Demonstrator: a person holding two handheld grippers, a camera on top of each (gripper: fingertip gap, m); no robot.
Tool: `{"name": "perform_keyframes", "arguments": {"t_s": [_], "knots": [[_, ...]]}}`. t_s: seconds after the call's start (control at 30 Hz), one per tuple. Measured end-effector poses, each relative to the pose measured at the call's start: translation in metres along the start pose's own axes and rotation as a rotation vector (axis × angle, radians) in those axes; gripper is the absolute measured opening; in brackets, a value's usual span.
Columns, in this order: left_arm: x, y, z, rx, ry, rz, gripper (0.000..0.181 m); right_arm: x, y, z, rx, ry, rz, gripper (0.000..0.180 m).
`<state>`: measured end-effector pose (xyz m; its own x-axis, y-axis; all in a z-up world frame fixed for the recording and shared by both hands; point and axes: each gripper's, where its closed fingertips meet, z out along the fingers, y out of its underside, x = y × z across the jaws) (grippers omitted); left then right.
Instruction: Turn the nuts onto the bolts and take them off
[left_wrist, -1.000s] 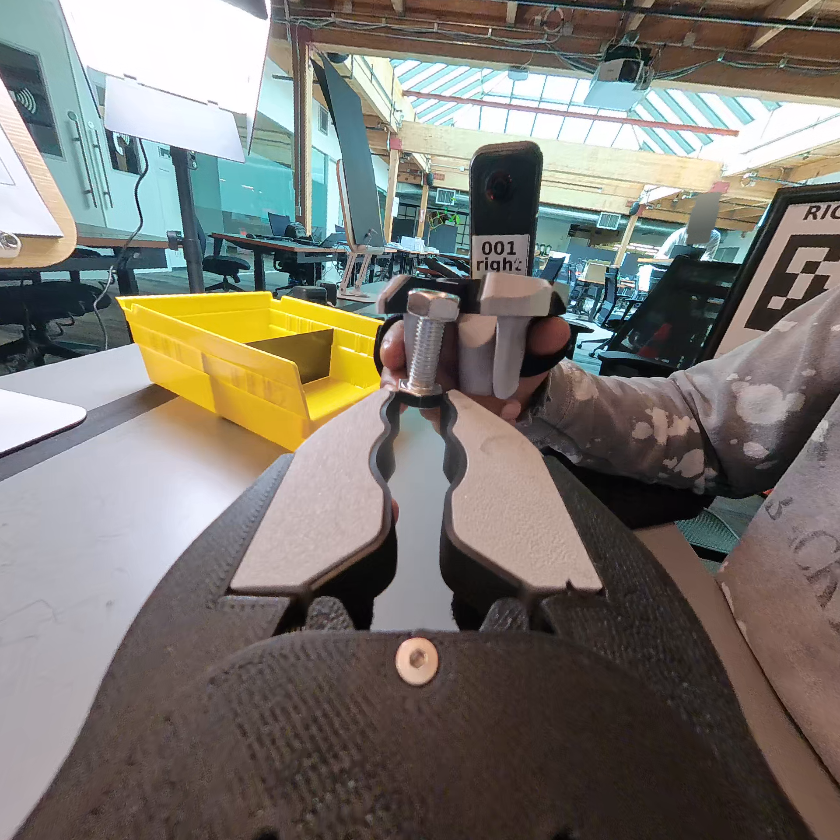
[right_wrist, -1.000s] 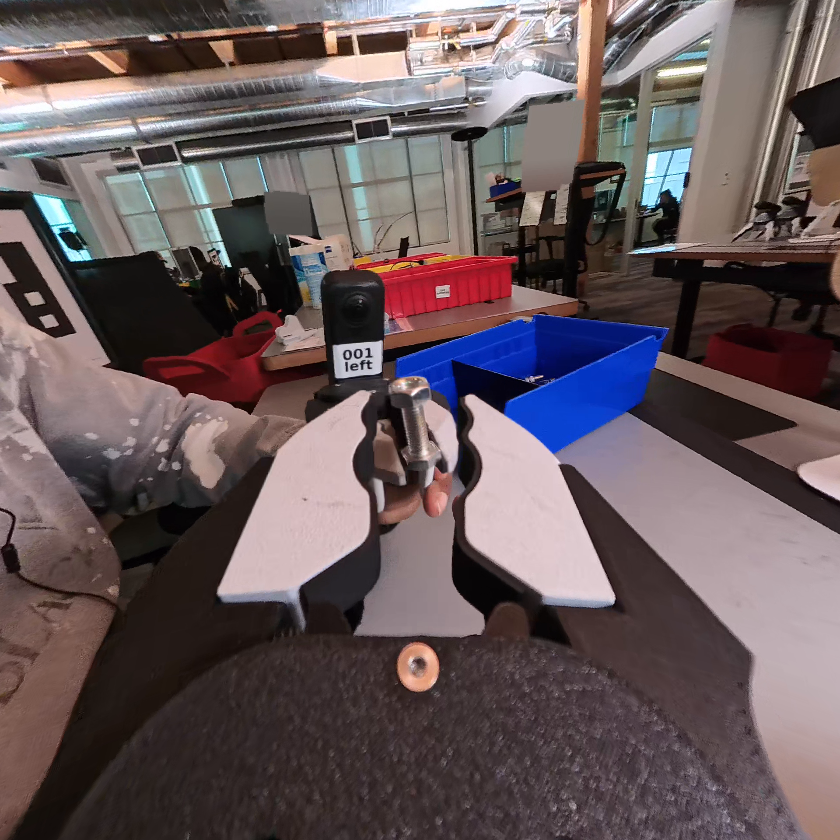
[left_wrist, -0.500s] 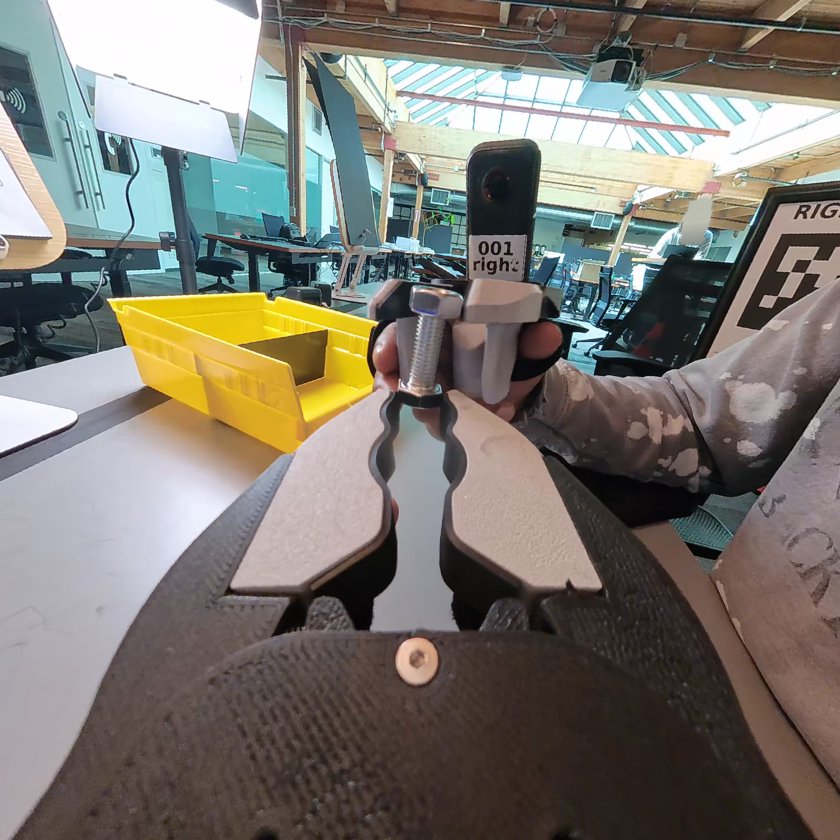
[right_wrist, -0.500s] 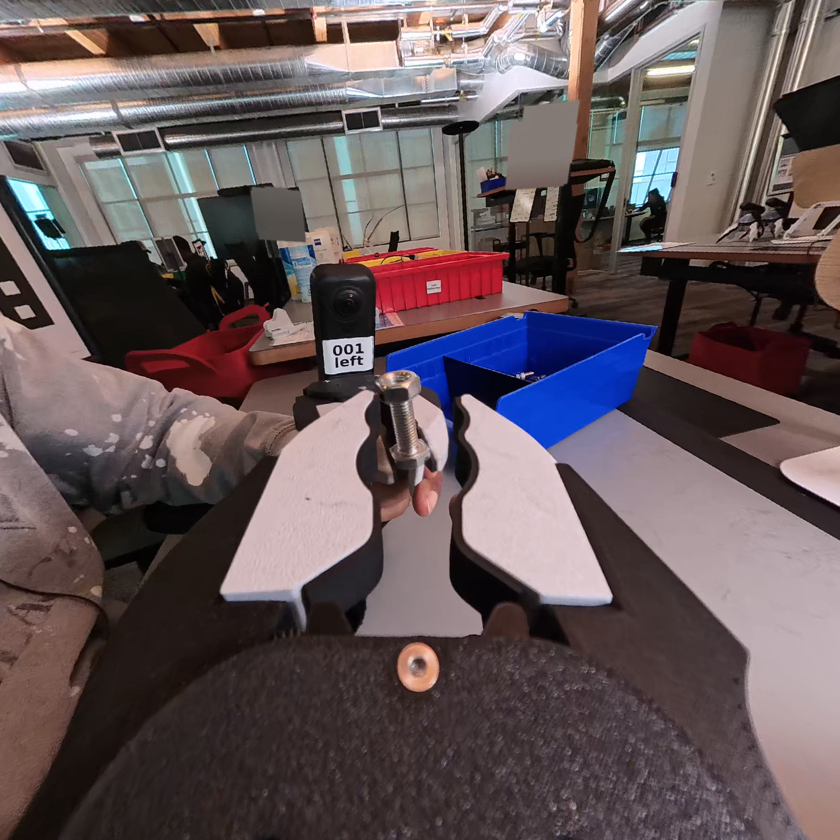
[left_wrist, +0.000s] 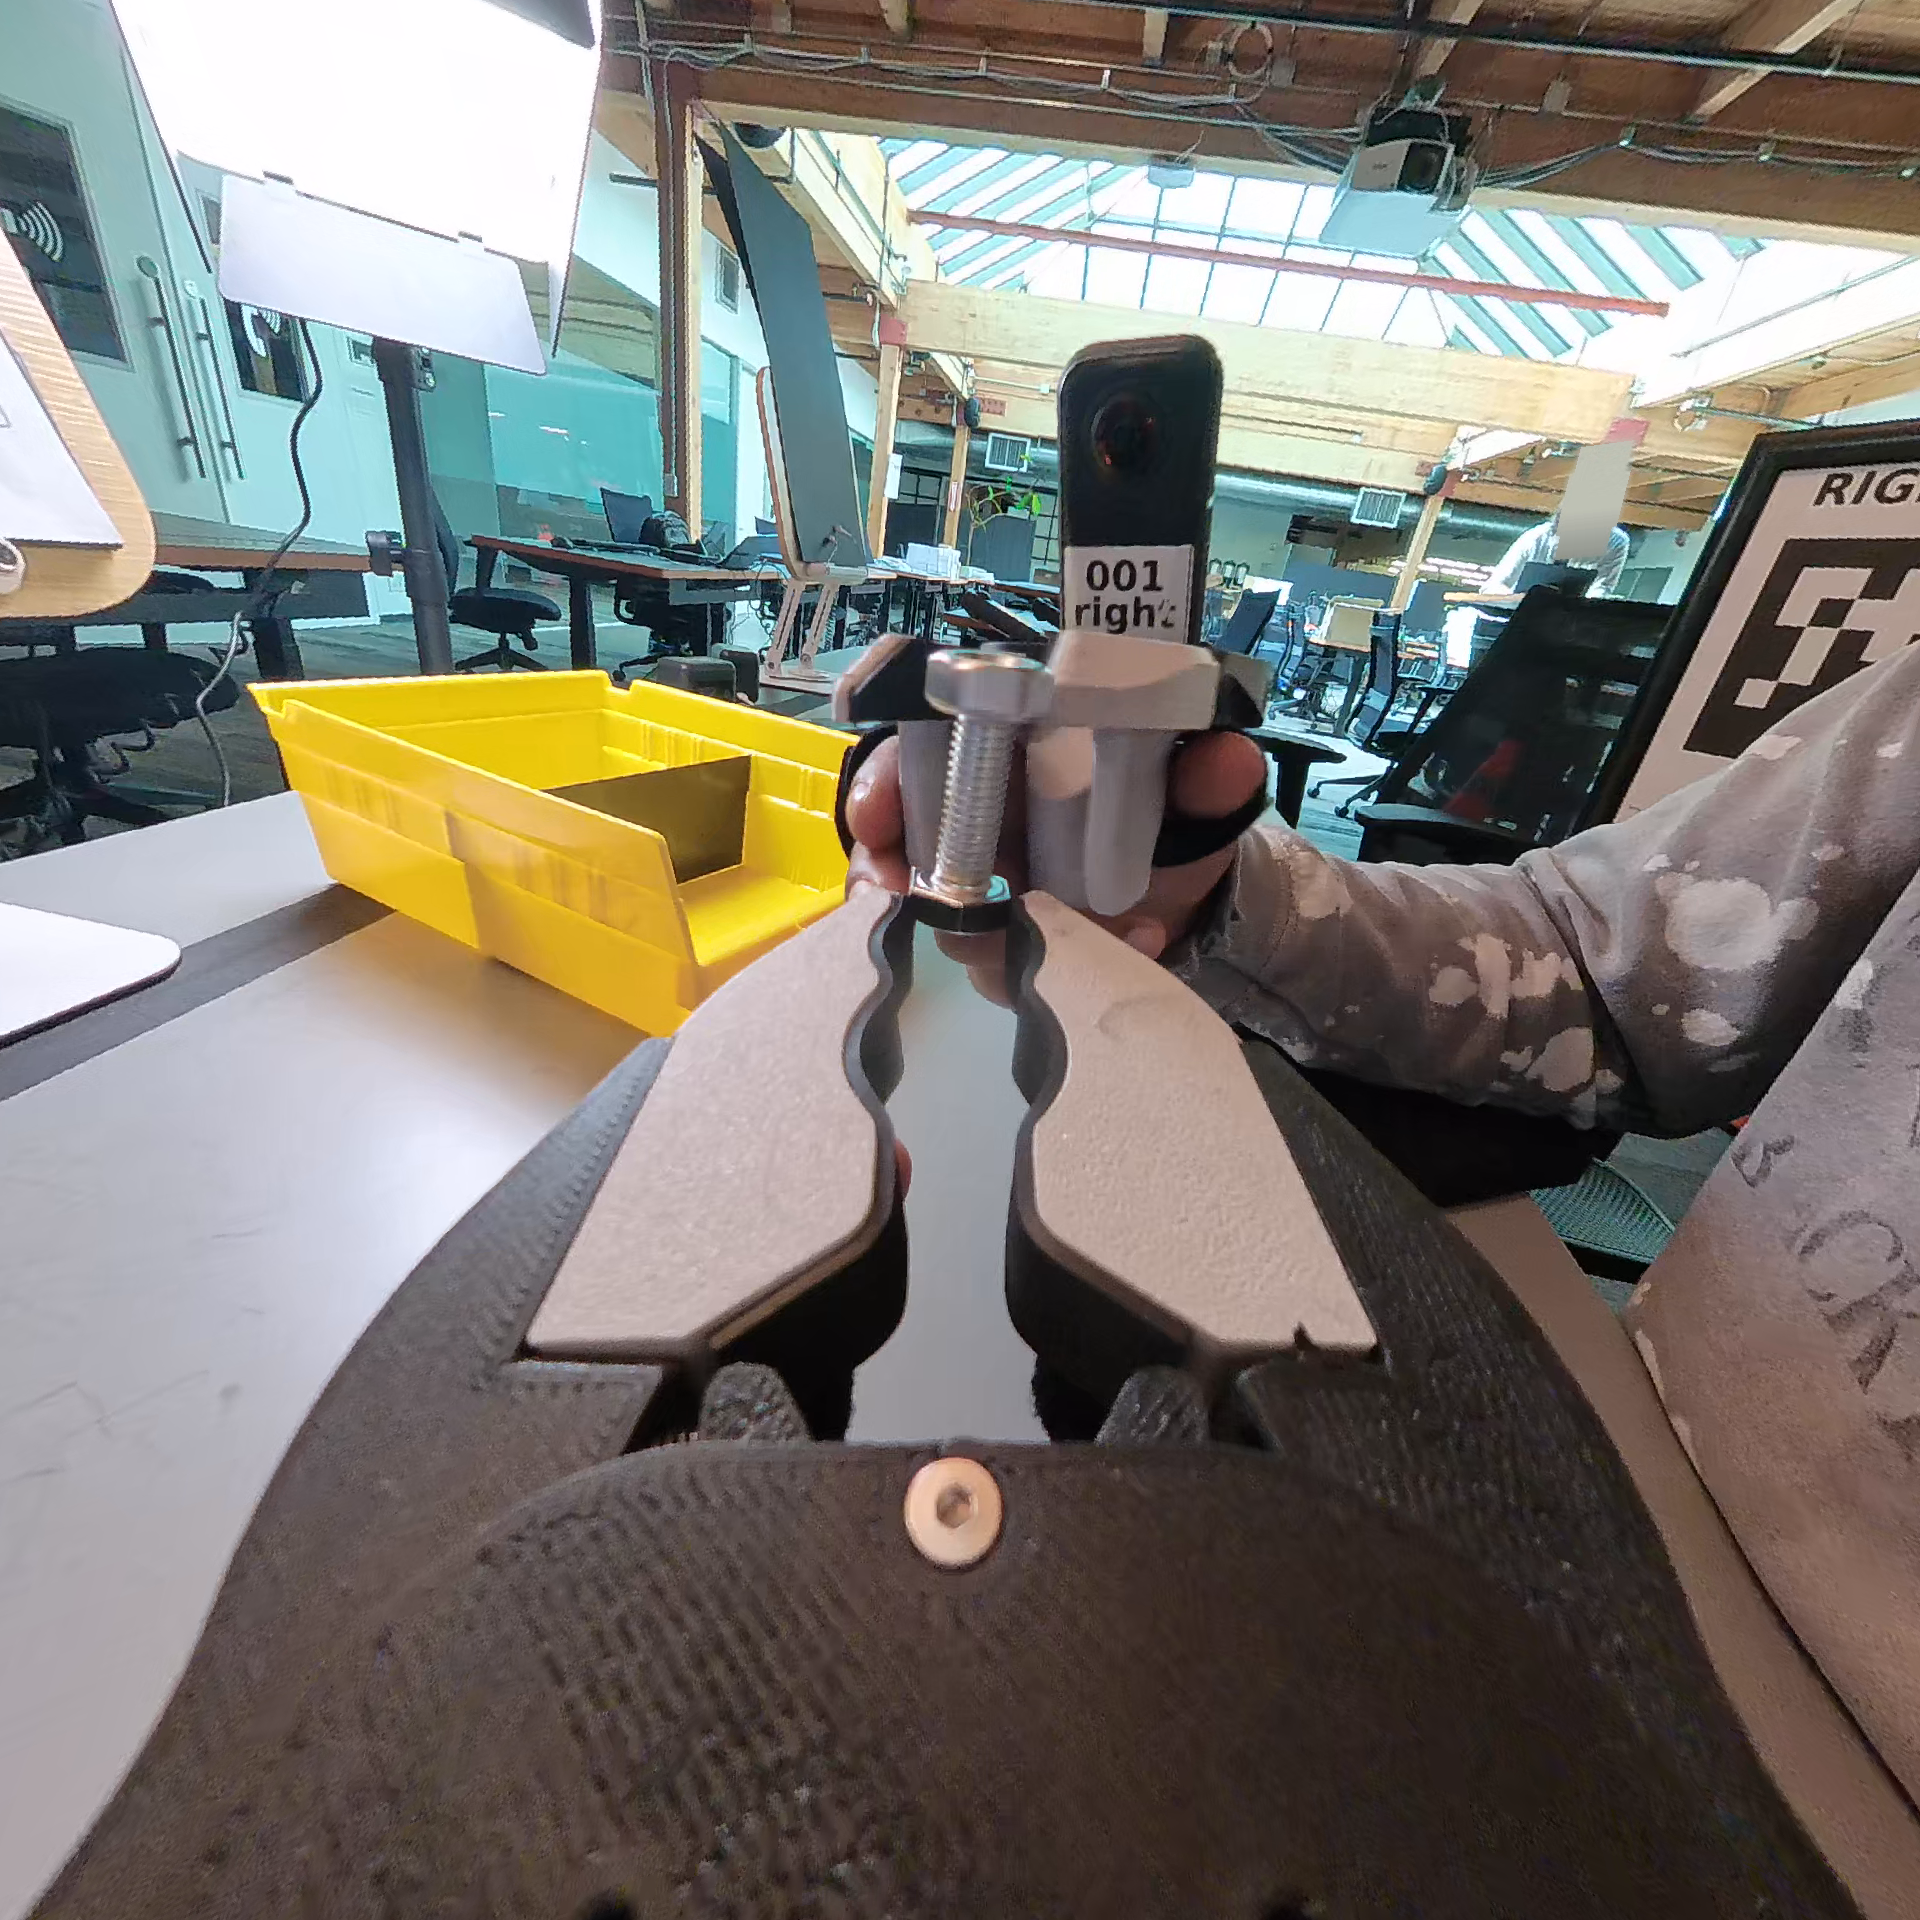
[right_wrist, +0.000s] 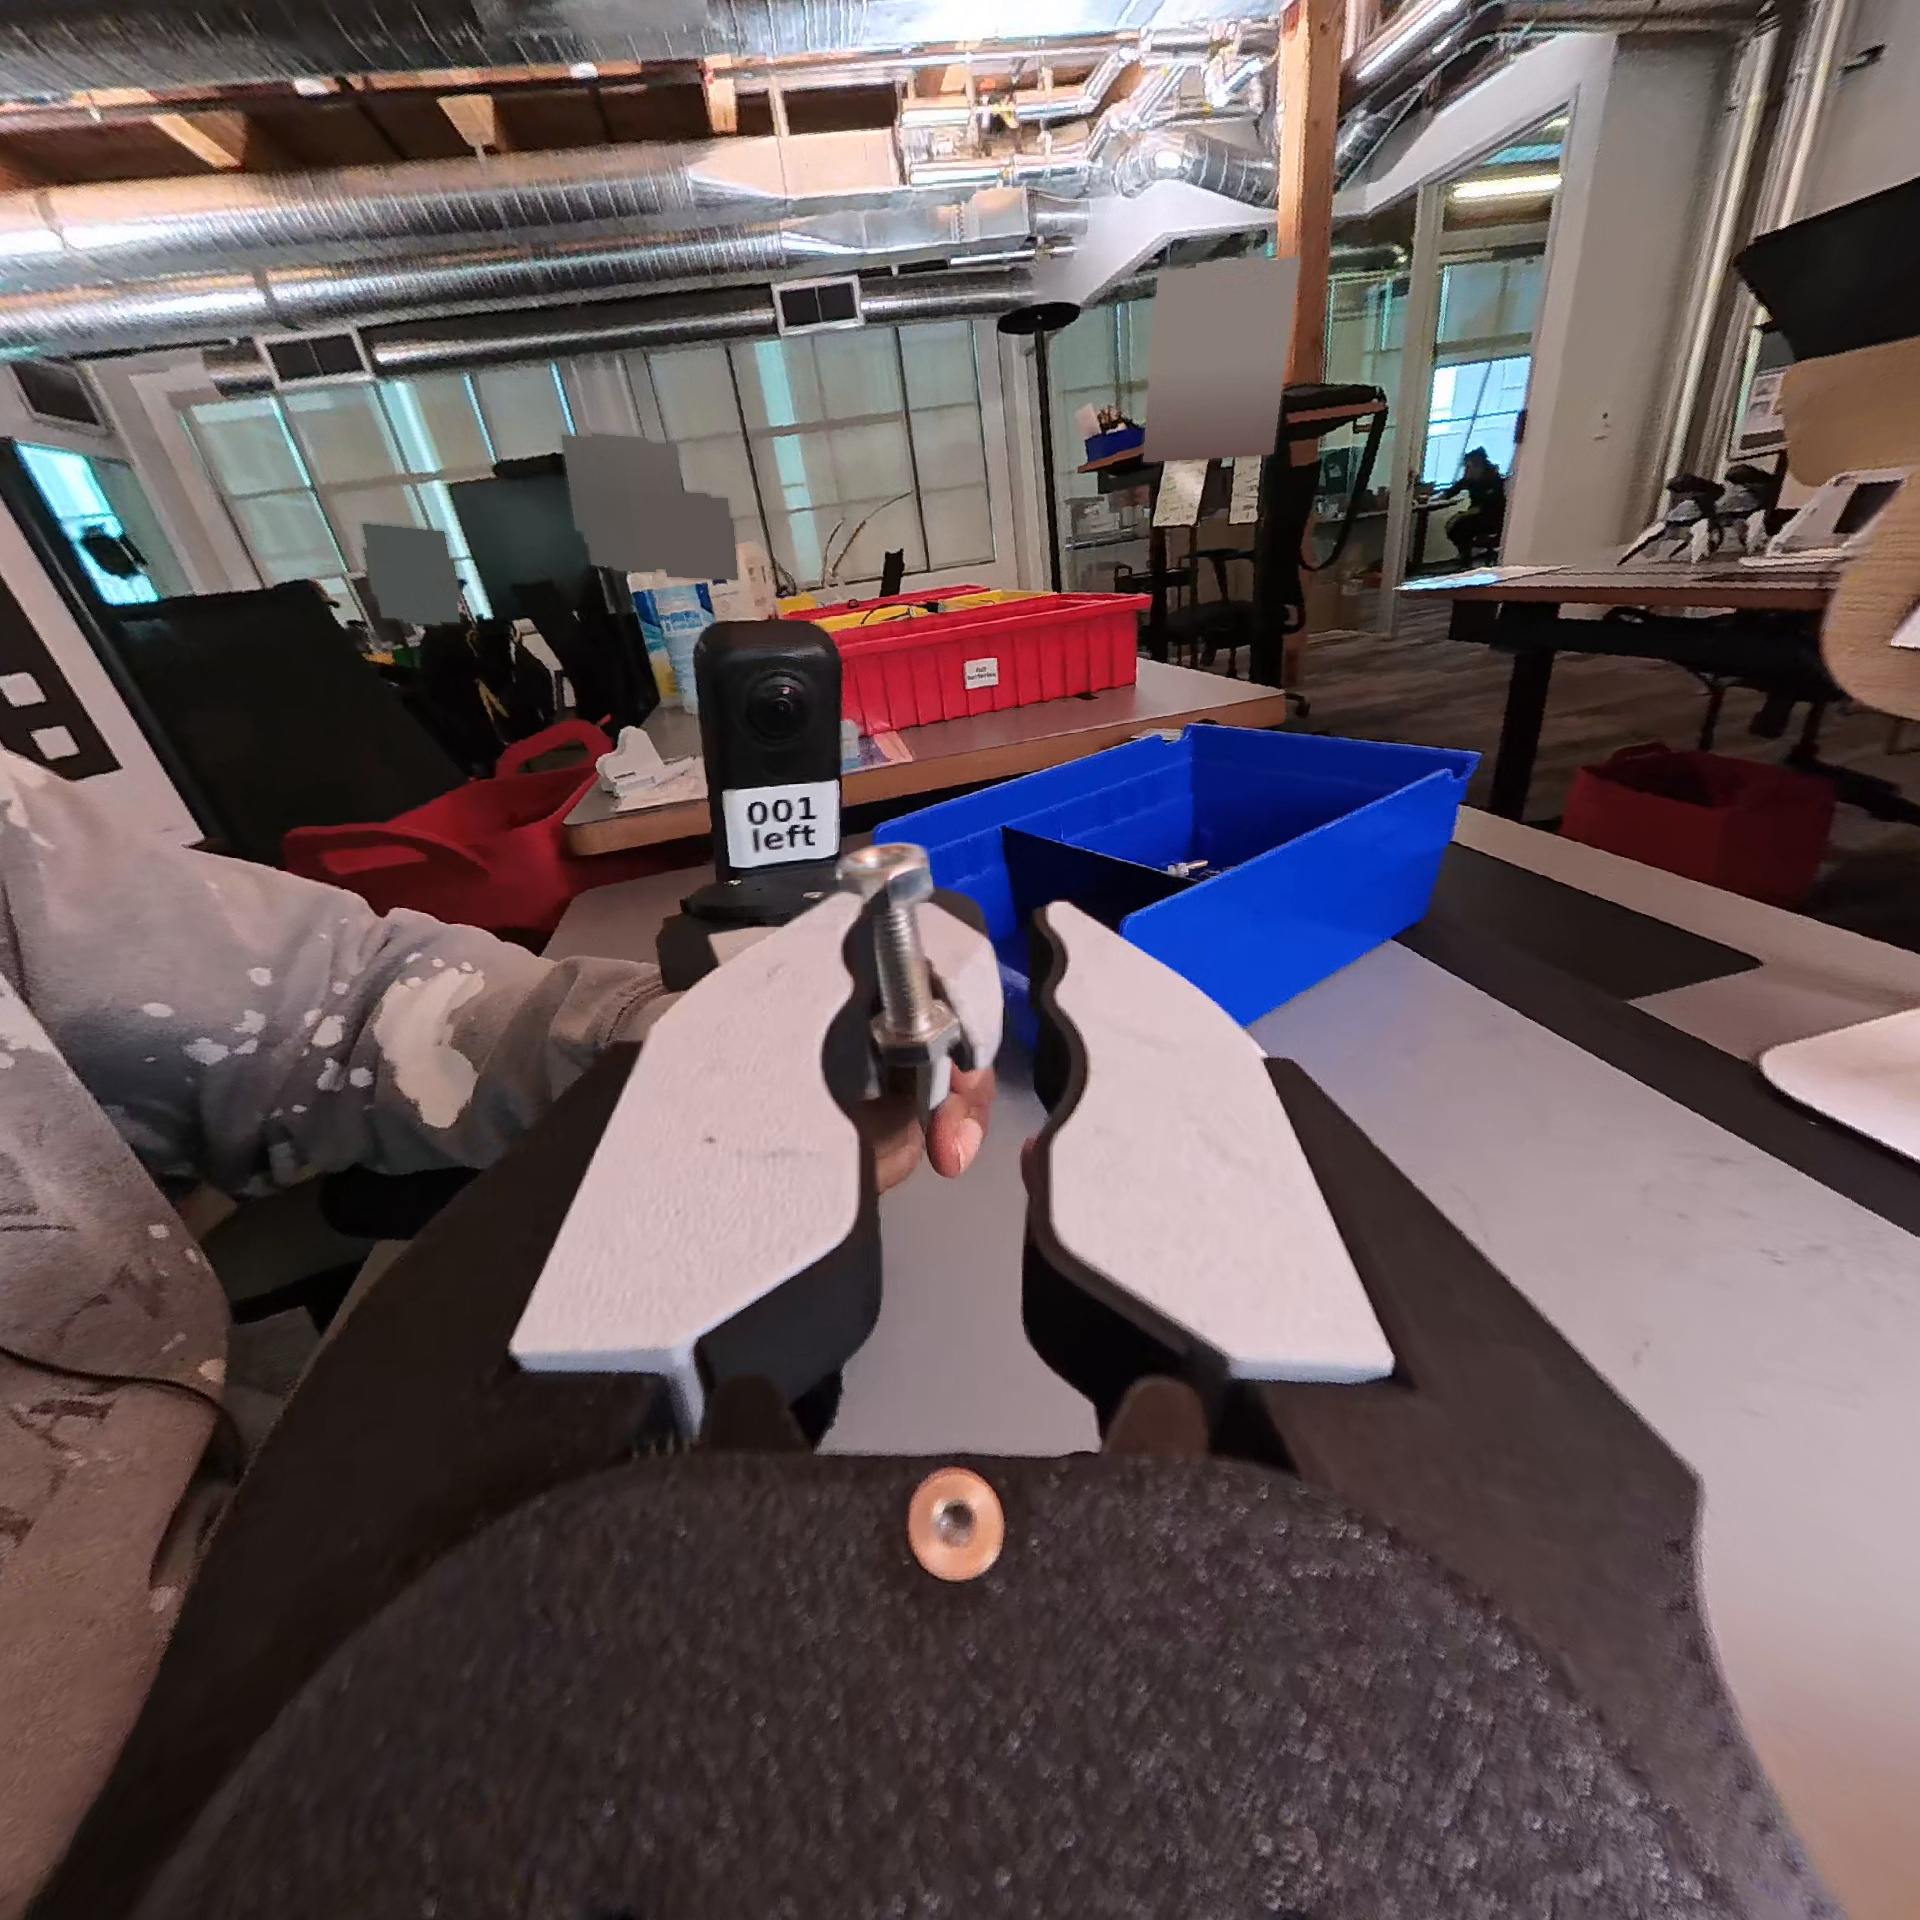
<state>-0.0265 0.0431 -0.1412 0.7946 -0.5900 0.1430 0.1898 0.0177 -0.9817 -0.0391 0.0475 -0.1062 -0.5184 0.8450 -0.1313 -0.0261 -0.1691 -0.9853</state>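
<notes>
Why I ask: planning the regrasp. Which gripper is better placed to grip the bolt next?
Right: the right gripper is open around the bolt; the left gripper pinches the nut.

Left wrist view: bolt (left_wrist: 975, 781) upright at frame centre, nut (left_wrist: 961, 902) at its lower end btwn left tongs (left_wrist: 961, 914) tips. Bin (left_wrist: 540, 821) on surface (left_wrist: 208, 1174), centre-left. Right wrist view: second bin (right_wrist: 1226, 862) centre-right, behind right tongs (right_wrist: 940, 997).

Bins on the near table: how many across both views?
2: yellow bin, left wrist view; blue bin, right wrist view. Others may lie out of frame.
</notes>
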Motion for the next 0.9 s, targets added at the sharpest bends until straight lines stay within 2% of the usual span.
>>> {"name": "perform_keyframes", "arguments": {"t_s": [0.07, 0.37, 0.47, 0.57, 0.7, 0.9], "knots": [[-0.001, -0.002, -0.001, 0.006, -0.004, -0.002, 0.018, 0.006, -0.005, -0.005, 0.029, 0.014, 0.01, 0.019], [-0.001, 0.009, 0.002, -0.046, -0.003, -0.01, 0.018, -0.01, 0.005, 0.005, -0.035, -0.024, -0.055, 0.03], [0.002, 0.012, 0.004, -0.059, 0.009, -0.013, 0.018, -0.01, 0.009, 0.006, -0.057, -0.013, -0.077, 0.019], [0.005, 0.013, 0.004, -0.061, 0.042, -0.031, 0.018, -0.012, 0.009, 0.003, -0.071, -0.041, -0.087, 0.018], [0.02, 0.013, 0.004, -0.052, 0.178, -0.11, 0.018, -0.024, 0.009, -0.004, -0.087, -0.143, -0.088, 0.018], [0.057, 0.017, -0.001, -0.083, 0.49, -0.302, 0.018, -0.056, 0.012, -0.017, -0.135, -0.366, -0.059, 0.018]]}}
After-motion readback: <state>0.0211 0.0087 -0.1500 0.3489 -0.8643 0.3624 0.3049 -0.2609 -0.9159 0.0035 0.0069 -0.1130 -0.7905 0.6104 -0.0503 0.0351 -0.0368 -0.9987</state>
